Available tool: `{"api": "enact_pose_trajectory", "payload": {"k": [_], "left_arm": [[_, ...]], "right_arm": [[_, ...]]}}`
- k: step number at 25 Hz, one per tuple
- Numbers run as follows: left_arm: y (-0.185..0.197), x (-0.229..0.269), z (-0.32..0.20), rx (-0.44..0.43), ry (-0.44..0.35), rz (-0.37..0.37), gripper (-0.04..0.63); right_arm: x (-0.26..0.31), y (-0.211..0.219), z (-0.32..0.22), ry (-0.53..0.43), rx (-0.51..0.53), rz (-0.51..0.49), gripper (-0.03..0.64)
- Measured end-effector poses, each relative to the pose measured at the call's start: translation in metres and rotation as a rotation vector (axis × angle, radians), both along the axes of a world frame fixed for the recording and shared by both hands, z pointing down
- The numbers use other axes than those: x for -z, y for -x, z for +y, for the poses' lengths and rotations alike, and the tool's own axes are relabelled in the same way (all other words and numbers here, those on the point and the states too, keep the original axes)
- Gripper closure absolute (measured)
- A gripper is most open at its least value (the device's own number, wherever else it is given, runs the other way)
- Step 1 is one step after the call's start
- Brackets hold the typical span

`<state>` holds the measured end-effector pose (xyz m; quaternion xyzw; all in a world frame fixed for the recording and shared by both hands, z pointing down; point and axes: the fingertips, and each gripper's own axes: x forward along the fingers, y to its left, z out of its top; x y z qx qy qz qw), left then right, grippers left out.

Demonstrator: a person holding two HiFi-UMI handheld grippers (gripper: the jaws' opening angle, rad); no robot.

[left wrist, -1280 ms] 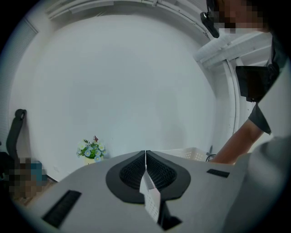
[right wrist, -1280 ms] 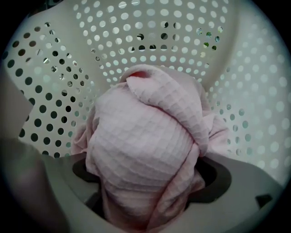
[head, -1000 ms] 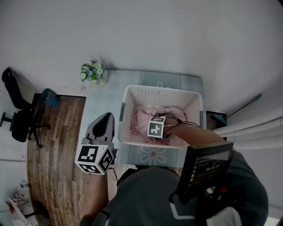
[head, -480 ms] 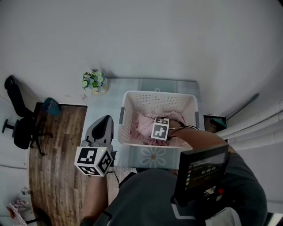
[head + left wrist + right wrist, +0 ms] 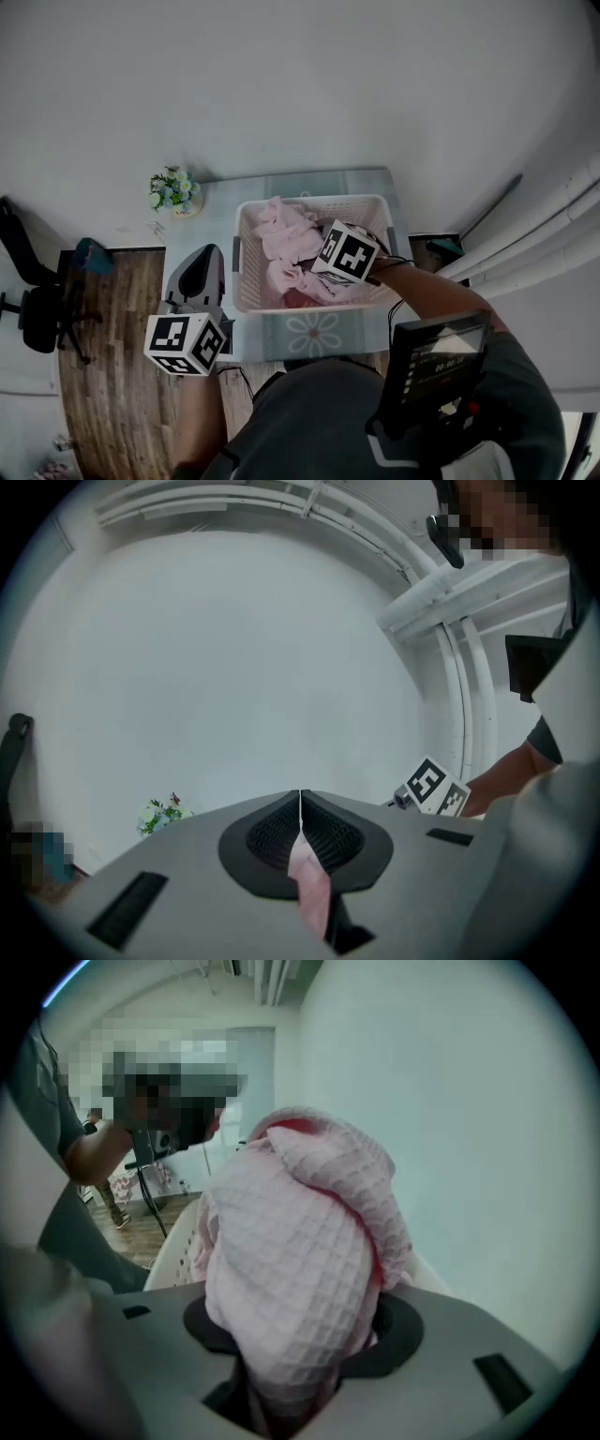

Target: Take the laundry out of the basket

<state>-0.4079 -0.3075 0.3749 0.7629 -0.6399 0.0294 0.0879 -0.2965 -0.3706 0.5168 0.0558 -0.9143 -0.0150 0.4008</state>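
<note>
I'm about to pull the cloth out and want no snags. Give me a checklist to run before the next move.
1. Right gripper shut on cloth: ok.
2. Cloth clear of basket: not ok, most of it lies inside.
3. Only one piece coming up: cannot tell.
4. Left gripper out of the way: ok, shut, beside the basket.
5. Left jaws empty: cannot tell, a pink sliver shows between them.
6. Basket flat on table: ok.

bench [image 5: 214, 208] strip left of the basket [image 5: 240, 272] is free; flowers [image 5: 172, 190] block its far corner; laundry [image 5: 281, 239] crowds the basket.
</note>
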Motion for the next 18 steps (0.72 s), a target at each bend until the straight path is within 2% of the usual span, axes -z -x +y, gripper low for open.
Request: {"api": "enact_pose_trajectory", "payload": {"k": [12, 18], "left_arm": [[-0.025, 0.032, -0.023, -0.147, -0.081, 0.049, 0.586], [-0.067, 0.047, -0.034, -0.258, -0.12, 0.053, 0.586]], "right_arm": [[0.17, -0.037, -0.008, -0.131, -0.218, -0.33, 0.357], [0.259, -0.093, -0.007, -0.25, -0.329, -0.475, 0.357]]}}
